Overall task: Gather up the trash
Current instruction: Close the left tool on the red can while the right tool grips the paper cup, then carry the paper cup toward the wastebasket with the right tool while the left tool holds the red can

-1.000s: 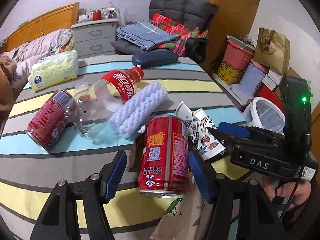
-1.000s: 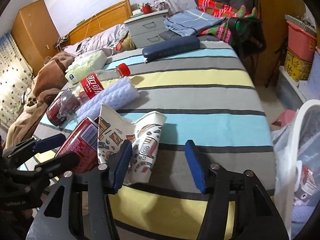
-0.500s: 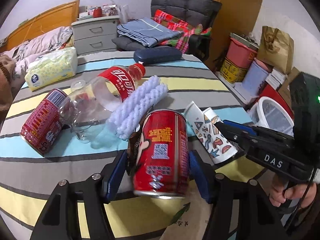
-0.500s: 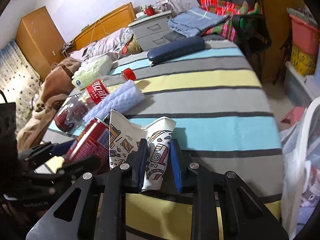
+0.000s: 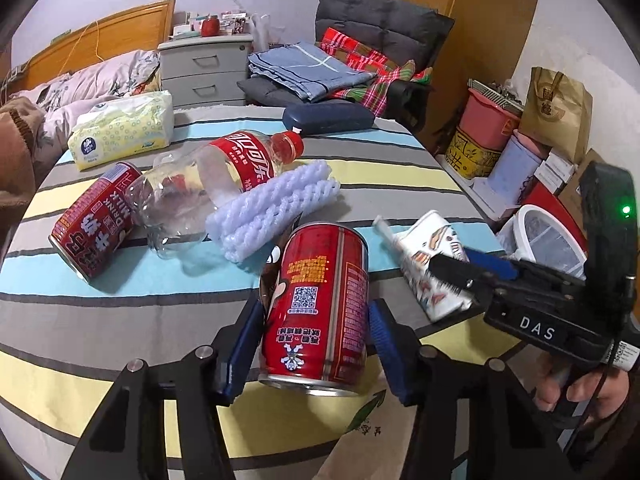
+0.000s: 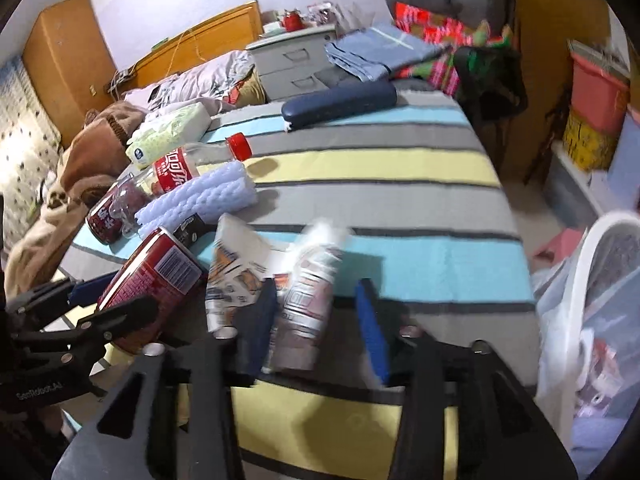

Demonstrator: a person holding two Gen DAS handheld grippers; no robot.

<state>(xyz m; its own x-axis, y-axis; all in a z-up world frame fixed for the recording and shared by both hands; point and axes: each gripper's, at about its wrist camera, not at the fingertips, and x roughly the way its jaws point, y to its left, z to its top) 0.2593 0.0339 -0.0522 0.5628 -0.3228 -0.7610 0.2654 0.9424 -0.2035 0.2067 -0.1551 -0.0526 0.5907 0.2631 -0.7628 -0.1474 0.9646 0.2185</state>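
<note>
trash, item one: red can (image 5: 320, 304), lying on the striped tablecloth (image 5: 120, 320), clamped between the blue pads of the left gripper (image 5: 316, 344). item two: crumpled paper cup (image 6: 304, 304), between the fingers of the right gripper (image 6: 316, 332); blur leaves it unclear whether those fingers pinch it or stand slack. beyond the fingertips: foam net (image 5: 276, 208), plastic bottle (image 5: 216, 184), second can (image 5: 94, 220), uncollected. step in hand, by judgement: pickup. next move calls for carrying both to the white bin (image 6: 592, 320), right of the right fingers.
</note>
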